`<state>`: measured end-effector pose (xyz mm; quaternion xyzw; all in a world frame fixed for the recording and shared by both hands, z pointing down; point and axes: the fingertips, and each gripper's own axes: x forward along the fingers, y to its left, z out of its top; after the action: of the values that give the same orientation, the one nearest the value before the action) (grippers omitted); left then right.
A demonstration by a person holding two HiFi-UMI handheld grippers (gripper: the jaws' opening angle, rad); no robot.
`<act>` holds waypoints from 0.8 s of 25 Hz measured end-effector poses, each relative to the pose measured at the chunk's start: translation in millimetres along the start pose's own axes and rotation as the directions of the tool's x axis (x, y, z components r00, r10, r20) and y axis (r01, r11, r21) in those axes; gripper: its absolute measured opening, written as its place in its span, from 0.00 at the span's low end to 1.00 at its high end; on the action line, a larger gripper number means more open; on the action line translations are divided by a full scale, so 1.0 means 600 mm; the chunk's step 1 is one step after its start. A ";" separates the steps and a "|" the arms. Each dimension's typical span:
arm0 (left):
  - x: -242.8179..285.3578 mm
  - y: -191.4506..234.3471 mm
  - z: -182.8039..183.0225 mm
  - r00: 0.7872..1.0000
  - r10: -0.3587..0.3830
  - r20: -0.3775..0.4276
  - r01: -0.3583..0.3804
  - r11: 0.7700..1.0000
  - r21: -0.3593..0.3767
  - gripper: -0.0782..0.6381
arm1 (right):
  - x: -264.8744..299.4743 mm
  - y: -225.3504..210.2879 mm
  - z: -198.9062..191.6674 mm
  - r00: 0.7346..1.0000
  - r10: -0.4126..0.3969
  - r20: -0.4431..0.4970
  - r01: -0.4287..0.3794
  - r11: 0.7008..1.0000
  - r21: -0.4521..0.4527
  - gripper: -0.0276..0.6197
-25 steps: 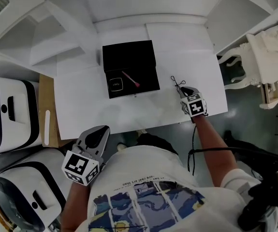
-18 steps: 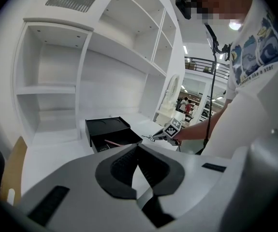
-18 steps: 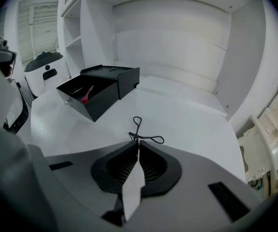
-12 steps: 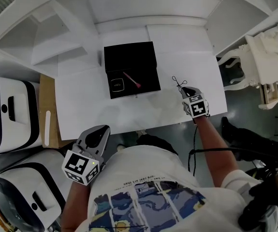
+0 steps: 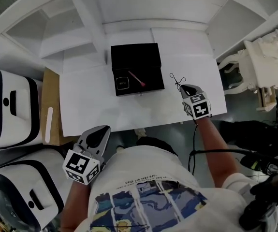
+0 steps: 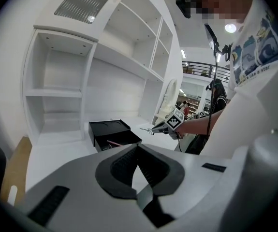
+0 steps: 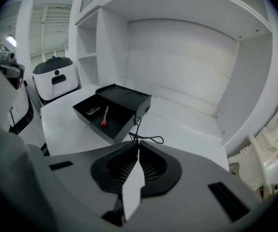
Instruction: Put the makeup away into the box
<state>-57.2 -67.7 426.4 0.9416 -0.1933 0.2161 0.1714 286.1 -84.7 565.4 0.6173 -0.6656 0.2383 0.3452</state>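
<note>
An open black box (image 5: 152,83) stands at the middle of the white table (image 5: 95,105), its lid folded back. Inside lie a pink brush (image 5: 137,79) and a small dark compact (image 5: 123,84). My right gripper (image 5: 181,87) hovers just right of the box, shut on a thin black wire eyelash curler (image 5: 176,80). The curler (image 7: 146,138) sticks out past the jaw tips of the right gripper (image 7: 138,143) towards the box (image 7: 112,111). My left gripper (image 5: 100,132) hangs below the table's near edge by my body. It is shut and empty, as the left gripper (image 6: 138,146) view shows.
Two white-and-black machines (image 5: 8,110) (image 5: 13,192) stand at the left beside a brown board (image 5: 51,105). White shelving (image 5: 129,4) rises behind the table. An ornate white chair (image 5: 259,66) is at the right, and a black cable (image 5: 211,151) runs by my right arm.
My right gripper has lifted a little with the curler and edged towards the box. The left gripper stays about where it was. The view itself has shifted slightly.
</note>
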 end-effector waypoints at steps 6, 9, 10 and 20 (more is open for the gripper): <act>-0.036 0.008 -0.015 0.999 0.027 0.018 -0.026 1.000 -0.012 0.13 | -0.006 0.068 0.067 0.997 0.066 0.036 -0.064 0.996 -0.057 0.10; -0.055 0.016 -0.021 0.999 0.048 0.025 -0.047 0.999 -0.024 0.13 | 0.012 0.099 0.087 0.995 0.099 0.031 -0.096 0.991 -0.093 0.10; -0.060 0.019 -0.023 0.998 0.056 0.027 -0.055 0.998 -0.028 0.13 | 0.019 0.107 0.091 0.994 0.107 0.027 -0.103 0.989 -0.104 0.10; -0.110 0.048 -0.043 0.989 0.144 0.032 -0.142 0.987 -0.075 0.13 | 0.088 0.150 0.107 0.989 0.146 -0.035 -0.150 0.975 -0.166 0.10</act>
<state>-133.6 -63.2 423.7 0.9223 -0.2711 0.2033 0.1859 186.9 -156.0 573.6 0.5319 -0.7235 0.2136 0.3848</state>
